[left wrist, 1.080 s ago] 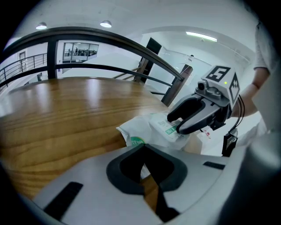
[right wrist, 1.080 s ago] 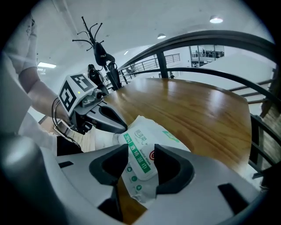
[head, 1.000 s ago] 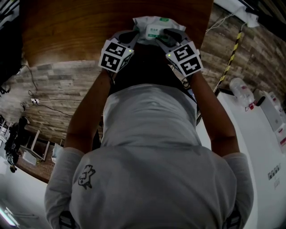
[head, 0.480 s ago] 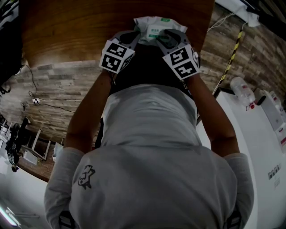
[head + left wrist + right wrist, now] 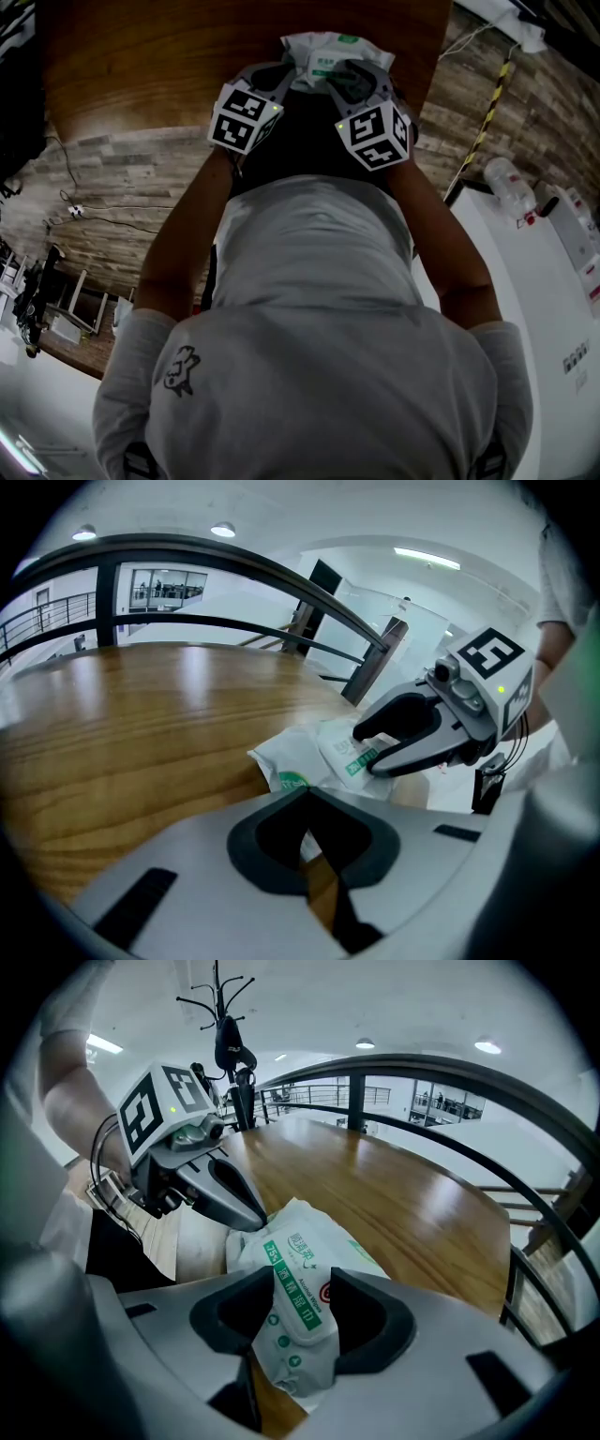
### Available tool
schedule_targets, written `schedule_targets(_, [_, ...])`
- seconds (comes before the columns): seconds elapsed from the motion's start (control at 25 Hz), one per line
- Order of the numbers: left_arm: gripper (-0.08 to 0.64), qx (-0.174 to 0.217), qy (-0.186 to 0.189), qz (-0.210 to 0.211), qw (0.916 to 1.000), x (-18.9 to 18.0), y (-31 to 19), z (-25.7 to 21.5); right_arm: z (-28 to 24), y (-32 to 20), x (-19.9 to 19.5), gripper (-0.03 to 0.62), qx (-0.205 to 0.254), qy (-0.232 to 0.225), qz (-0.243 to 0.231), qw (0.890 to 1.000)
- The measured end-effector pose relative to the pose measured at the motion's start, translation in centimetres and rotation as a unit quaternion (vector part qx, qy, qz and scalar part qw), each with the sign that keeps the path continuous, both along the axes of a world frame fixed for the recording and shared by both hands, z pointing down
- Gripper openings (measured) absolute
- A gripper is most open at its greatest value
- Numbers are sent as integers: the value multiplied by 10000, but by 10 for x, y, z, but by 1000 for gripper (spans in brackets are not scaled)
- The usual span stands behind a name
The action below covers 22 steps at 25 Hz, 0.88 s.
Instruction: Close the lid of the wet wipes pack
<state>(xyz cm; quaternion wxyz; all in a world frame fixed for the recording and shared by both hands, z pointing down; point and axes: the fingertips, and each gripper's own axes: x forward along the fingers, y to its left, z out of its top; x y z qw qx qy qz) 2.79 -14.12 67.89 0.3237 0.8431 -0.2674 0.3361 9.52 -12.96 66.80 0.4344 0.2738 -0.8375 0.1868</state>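
Worktop edge is where the wet wipes pack sits, soft and light I reckon. My right hand-held gripper pinches it; the left hand-held gripper is closed and empty. I'd press the stiffer lid, not the film.

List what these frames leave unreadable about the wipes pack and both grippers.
- Lid seal: right gripper view, the right gripper jaws cover both its edges.
- Wet wipes pack near edge: head view, both grippers overlap it.
- Left gripper contact with pack: left gripper view, its own jaws block it.
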Motion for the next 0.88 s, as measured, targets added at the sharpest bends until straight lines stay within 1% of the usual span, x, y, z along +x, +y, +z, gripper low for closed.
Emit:
schedule_targets(0.08, [12,10,7,-9,10000,0,1,0,0,1,0,202,52,-16,23,10000])
schedule_targets(0.32, [12,42,6,9,10000,1,-2,0,0,-1,1,201,-3,-74,65,10000])
schedule_targets(0.48, [12,26,-59,3,10000,1,-2,0,-6,-2,2,198,-198,-397,196,9988])
schedule_targets(0.6, [12,26,-105,-17,9999,0,-3,-4,-12,-4,3,195,-339,-554,279,9975])
schedule_targets(0.8, [12,240,-131,-48,9996,3,-14,-22,-29,-12,6,160,-214,-714,324,9967])
schedule_targets(0.88, [12,333,-151,-52,9993,5,-19,-33,-39,-15,9,128,-110,-744,308,9967])
